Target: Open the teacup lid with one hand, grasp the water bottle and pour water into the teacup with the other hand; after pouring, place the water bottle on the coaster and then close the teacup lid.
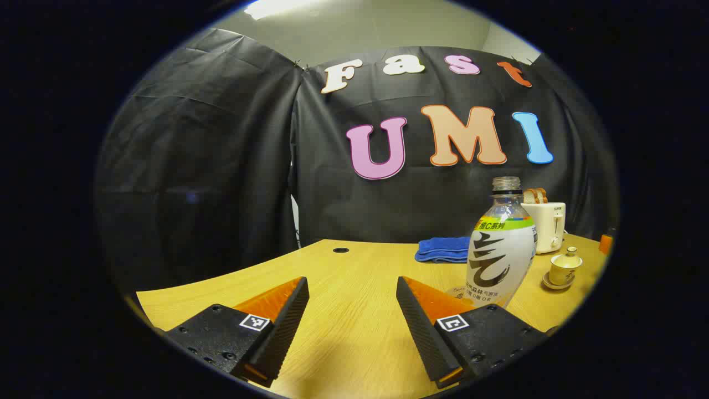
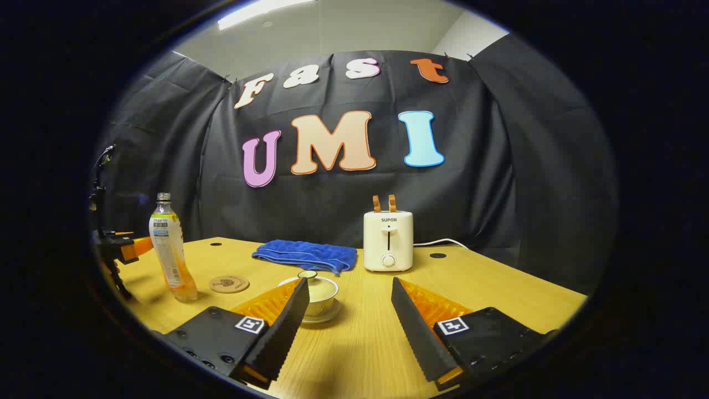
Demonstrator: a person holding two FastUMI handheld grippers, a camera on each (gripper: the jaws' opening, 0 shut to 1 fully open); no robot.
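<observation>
On the table (image 2: 498, 293), your left gripper (image 1: 353, 318) and right gripper (image 2: 348, 321) both sat wide open, empty; bottle (image 1: 501, 255) upright, cup (image 2: 321, 293) lidded.

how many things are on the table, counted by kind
water bottle: 1
teacup with its lid on, on a saucer: 1
coaster: 1
blue cloth: 1
toaster with toast slices in its slots: 1
total: 5
Both the left gripper and the right gripper are open.
</observation>
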